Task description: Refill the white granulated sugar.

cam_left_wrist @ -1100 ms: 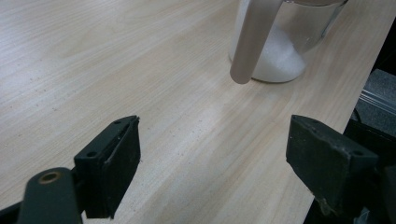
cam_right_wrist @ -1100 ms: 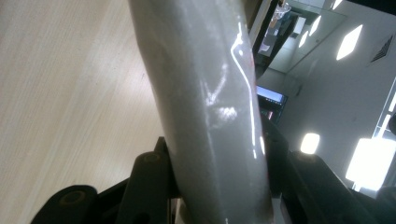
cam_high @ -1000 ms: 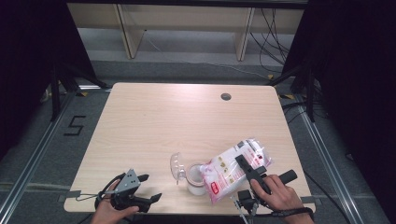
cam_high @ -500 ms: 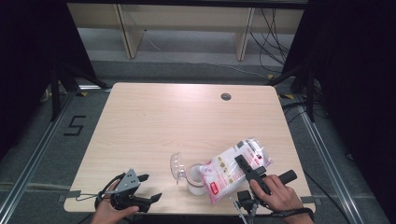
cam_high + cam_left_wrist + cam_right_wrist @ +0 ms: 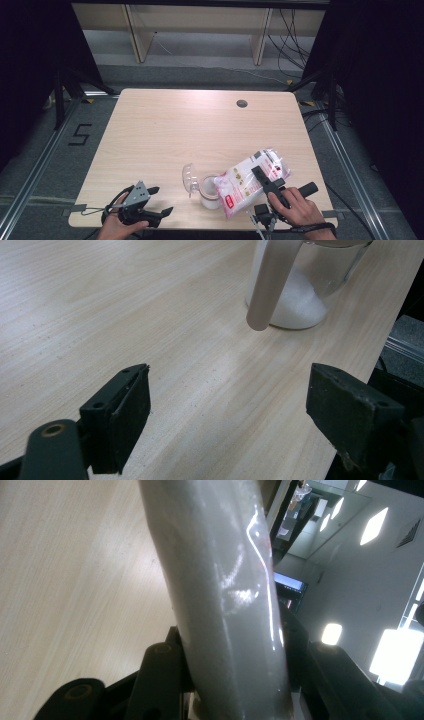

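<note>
Pouring underway: right tongs [image 5: 264, 181] clamp pink-and-white bag [image 5: 250, 180], tilted mouth-down over jar [image 5: 209, 192] near table's front edge. Left tongs [image 5: 156, 200] gape wide, nothing between, resting low at front left, apart from jar. Judgement: part done; white granules heaped in jar bottom, much room above; bag looks far from flat; lid closing left. Bag: glossy, crinkled soft plastic film. Jar: clear, round, rigid, with hinged domed lid [image 5: 189, 177] swung open. Table [image 5: 165, 135]: pale matte wood grain, rounded corners.
</note>
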The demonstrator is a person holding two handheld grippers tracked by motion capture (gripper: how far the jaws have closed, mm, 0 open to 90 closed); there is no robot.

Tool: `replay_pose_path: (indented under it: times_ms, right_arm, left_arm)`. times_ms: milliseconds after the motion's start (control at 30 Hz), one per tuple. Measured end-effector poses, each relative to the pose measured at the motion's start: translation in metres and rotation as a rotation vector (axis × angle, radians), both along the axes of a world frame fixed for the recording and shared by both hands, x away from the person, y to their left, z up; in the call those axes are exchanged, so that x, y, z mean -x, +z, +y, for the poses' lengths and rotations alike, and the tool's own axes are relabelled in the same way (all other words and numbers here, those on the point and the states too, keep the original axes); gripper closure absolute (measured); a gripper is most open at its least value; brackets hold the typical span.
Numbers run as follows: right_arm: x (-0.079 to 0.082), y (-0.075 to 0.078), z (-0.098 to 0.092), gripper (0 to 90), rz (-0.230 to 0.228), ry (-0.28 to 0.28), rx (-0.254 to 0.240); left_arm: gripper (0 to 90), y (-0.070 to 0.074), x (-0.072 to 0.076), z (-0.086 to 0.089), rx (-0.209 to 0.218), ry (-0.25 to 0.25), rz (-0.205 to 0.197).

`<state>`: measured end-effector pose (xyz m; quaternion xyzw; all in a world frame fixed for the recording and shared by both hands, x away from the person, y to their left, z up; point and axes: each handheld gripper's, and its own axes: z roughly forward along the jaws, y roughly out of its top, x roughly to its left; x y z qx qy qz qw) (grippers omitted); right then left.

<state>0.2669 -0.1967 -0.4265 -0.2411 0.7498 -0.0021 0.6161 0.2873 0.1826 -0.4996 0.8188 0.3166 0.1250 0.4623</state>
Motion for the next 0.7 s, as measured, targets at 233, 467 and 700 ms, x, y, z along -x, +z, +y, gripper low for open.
replay_pose_path:
  times_ms: [233,467,700]
  right_arm:
    - [-0.0006,-0.0012,-0.0007,65.4,-0.003,0.008,-0.011]
    - [-0.001,-0.0005,-0.0005,65.4,-0.005,0.019,0.001]
    - [0.0,-0.0002,-0.0006,65.4,0.003,0.002,-0.002]
  left_arm:
    - [17.7,-0.0001,0.0001,0.0003,0.001,-0.001,-0.001]
    - [17.8,0.0007,0.0003,0.0006,-0.007,-0.009,-0.003]
    - [17.8,0.0009,-0.0002,0.001,-0.012,-0.009,-0.011]
